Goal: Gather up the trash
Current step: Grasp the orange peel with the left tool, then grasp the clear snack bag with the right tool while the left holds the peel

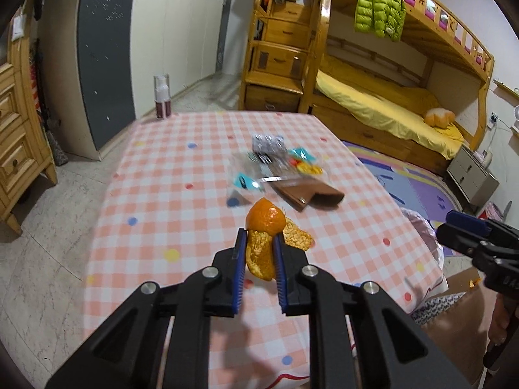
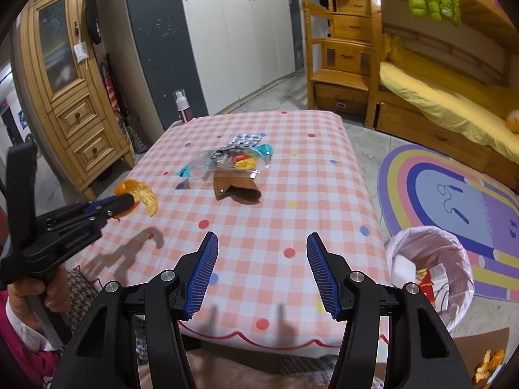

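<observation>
Two tongs are in view above a checked surface (image 2: 292, 194). Left tongs (image 1: 259, 240) are clamped on a piece of orange peel (image 1: 262, 246), which is lifted clear of the cloth; its shadow falls on the checks below in the right wrist view. A second peel fragment (image 1: 298, 238) shows just right of the held piece; whether it rests on the cloth cannot be told. Right tongs (image 2: 261, 272) stand spread apart with nothing between the blue pads (image 2: 201, 278), hovering over the near edge of the surface. Remaining litter lies mid-surface: a clear plastic wrapper (image 2: 227, 159), a foil blister pack (image 2: 248, 139) at its far side, and a brown folded packet (image 2: 236, 188) at its near side. A bin lined with a white bag (image 2: 431, 275) stands on the floor right of the surface, holding scraps. A pump bottle (image 2: 183, 107) stands at the far left corner.
</observation>
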`<state>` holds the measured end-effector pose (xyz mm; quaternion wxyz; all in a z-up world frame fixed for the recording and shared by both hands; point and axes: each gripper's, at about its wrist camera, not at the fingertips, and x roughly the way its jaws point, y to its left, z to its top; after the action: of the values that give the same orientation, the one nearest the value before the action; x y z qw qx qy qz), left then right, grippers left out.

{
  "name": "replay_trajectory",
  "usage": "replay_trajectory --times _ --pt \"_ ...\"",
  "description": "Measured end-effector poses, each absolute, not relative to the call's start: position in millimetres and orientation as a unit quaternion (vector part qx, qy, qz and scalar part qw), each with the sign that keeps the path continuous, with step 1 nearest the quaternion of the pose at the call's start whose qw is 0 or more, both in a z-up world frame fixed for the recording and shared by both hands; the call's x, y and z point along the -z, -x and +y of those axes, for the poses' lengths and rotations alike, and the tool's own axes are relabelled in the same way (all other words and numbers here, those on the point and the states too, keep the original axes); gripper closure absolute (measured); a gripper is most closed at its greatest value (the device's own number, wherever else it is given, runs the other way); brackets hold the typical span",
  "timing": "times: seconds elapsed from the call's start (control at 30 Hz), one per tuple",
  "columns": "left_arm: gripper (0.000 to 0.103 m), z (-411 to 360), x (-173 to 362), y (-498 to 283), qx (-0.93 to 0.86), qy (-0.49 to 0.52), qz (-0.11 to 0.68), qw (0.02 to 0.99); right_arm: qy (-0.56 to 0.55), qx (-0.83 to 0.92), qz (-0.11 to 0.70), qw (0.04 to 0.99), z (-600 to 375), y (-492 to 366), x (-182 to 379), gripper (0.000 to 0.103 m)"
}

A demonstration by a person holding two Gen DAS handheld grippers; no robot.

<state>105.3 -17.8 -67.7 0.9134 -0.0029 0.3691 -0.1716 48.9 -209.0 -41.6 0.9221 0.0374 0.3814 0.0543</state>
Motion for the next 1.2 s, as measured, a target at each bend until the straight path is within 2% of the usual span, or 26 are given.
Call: replay_trajectory --times 0.47,0.57,0.67,1.13,1.2 --pt "0.089 17.1 74.4 -142.9 0.120 0.014 0.370 0.921 0.029 -0.099 0.410 0.906 -159.0 -131.1 74.6 0.044" --pt "0.089 19.8 79.9 -155.8 0.117 0.018 0.374 0.920 0.059 -0.092 0.406 0.907 -148.5 -150.6 82.5 0.027" --pt "0.089 21.6 82.3 -163.6 0.118 0.022 0.375 0.919 0.082 -0.084 0.401 0.909 -140.3 -167.0 91.4 0.020" --pt "0.089 24.3 91.5 -190.6 0.119 0.016 0.392 0.912 0.168 -0.088 0.391 0.901 -117.0 -206.3 110.8 0.023" --pt "0.089 24.9 89.9 -189.6 0.117 0.015 0.392 0.912 0.170 -0.097 0.394 0.898 -115.6 -210.5 111.9 0.035"
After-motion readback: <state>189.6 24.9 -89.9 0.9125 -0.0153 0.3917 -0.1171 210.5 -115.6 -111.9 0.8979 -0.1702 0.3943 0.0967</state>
